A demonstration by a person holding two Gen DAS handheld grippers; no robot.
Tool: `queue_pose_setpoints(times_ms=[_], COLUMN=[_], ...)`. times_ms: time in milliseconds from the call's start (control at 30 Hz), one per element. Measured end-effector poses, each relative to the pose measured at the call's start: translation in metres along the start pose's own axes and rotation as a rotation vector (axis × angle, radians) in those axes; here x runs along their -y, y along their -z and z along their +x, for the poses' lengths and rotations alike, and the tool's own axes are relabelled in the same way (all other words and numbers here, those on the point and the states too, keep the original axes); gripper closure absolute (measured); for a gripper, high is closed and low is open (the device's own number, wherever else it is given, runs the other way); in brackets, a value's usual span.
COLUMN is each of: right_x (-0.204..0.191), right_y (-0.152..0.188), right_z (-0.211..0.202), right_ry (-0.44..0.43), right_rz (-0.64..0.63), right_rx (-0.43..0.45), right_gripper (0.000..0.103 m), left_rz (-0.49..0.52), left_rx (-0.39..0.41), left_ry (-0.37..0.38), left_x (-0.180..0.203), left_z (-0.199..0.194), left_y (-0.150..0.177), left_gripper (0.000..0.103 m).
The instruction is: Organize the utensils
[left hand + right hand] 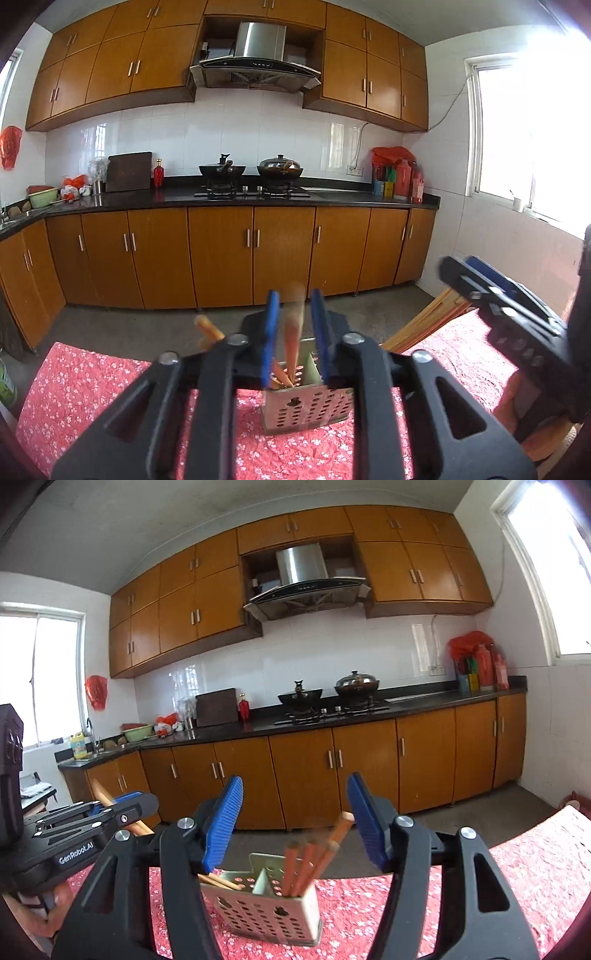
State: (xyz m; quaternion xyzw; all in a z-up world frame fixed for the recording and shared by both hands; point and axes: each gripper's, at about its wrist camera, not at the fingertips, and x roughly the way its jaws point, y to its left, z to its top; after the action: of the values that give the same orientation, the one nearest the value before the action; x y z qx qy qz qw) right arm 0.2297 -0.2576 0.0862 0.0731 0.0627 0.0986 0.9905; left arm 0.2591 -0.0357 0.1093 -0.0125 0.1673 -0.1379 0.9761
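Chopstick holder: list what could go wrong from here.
1. The orange chopstick between the left tool's fingers is blurred with gaps on both sides, so it seems loose; it could miss the chopstick holder or bounce out.
2. The pale chopsticks lean far out of the holder, close to the open right tool; a bump might spill them or tip the holder.

Perforated metal utensil holder [266,908] stands upright on the red floral tablecloth, split by a divider into two compartments. A cluster of orange-brown chopsticks [314,860] leans in one compartment; paler chopsticks [219,881] poke from the other, slanting low over the rim.
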Motion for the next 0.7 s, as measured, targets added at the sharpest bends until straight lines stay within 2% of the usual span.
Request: queue_pose_setpoints(times_ms=[133, 200, 267, 367, 500, 700], right_x=[0.001, 0.0, -0.003, -0.006, -0.011, -0.019], right_y=[0.0, 0.004, 0.012, 0.027, 0.051, 0.076], right_z=[-0.03, -0.049, -0.061, -0.079, -0.097, -0.122], right_ry=[0.043, 0.061, 0.077, 0.098, 0.12, 0.138], right_rz=[-0.028, -0.048, -0.062, -0.077, -0.076, -0.056], right_rx=[-0.028, -0.054, -0.089, -0.148, -0.232, -0.268], right_gripper=[0.042, 0.034, 0.032, 0.024, 0.022, 0.016], left_rz=[-0.024, -0.042, -0.057, -0.043, -0.01, 0.006], left_rx=[0.034, 0.042, 0.043, 0.031, -0.009, -0.047], left_ry=[-0.016, -0.029, -0.049, -0.114, -0.204, -0.276], left_x=[-0.009, -0.014, -0.019, -0.021, -0.021, -0.025], left_z=[-0.027, -0.042, -0.061, -0.086, -0.115, -0.151], left_y=[-0.001, 0.0, 0.006, 0.022, 0.054, 0.099], left_gripper=[0.066, 0.063, 0.06, 0.054, 0.047, 0.031])
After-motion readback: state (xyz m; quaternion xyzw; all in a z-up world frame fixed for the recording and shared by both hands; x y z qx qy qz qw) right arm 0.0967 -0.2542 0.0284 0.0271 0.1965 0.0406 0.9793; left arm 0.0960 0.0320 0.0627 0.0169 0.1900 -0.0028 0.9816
